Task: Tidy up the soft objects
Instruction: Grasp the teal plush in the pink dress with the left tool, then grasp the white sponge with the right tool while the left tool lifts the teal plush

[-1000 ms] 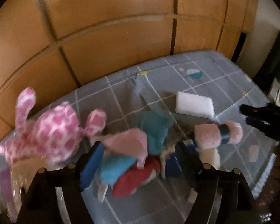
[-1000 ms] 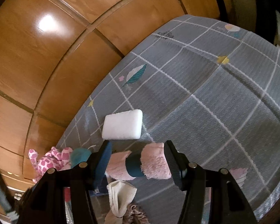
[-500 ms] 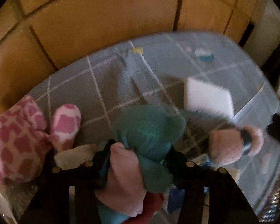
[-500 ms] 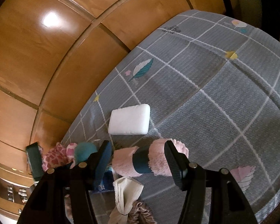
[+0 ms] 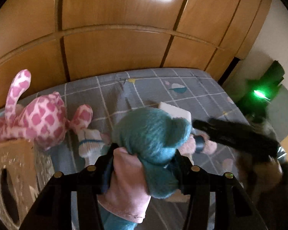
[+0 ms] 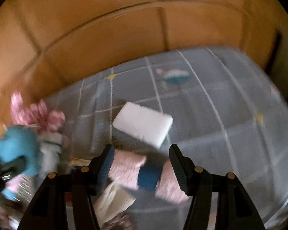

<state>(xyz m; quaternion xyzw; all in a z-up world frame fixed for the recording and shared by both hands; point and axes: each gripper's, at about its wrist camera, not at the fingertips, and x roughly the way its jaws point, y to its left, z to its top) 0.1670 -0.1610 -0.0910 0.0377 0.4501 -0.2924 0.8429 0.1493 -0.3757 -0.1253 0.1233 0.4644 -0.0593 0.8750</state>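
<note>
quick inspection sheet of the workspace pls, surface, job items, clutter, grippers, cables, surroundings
surface: grey checked mat with small leaf prints, lying against the wooden panels.
job's things: teal and pink plush clamped in the left gripper; pink spotted plush lying at the left; pink rolled towel with a dark band lying between the open fingers of the right gripper; white sponge block lying flat behind it; white sock with blue stripes.
clutter: beige folded cloth; other bits too blurred to name.
grippers: left shut on the plush, right open.
cables: nothing seen.
surroundings: wooden panels; green light at right.
</note>
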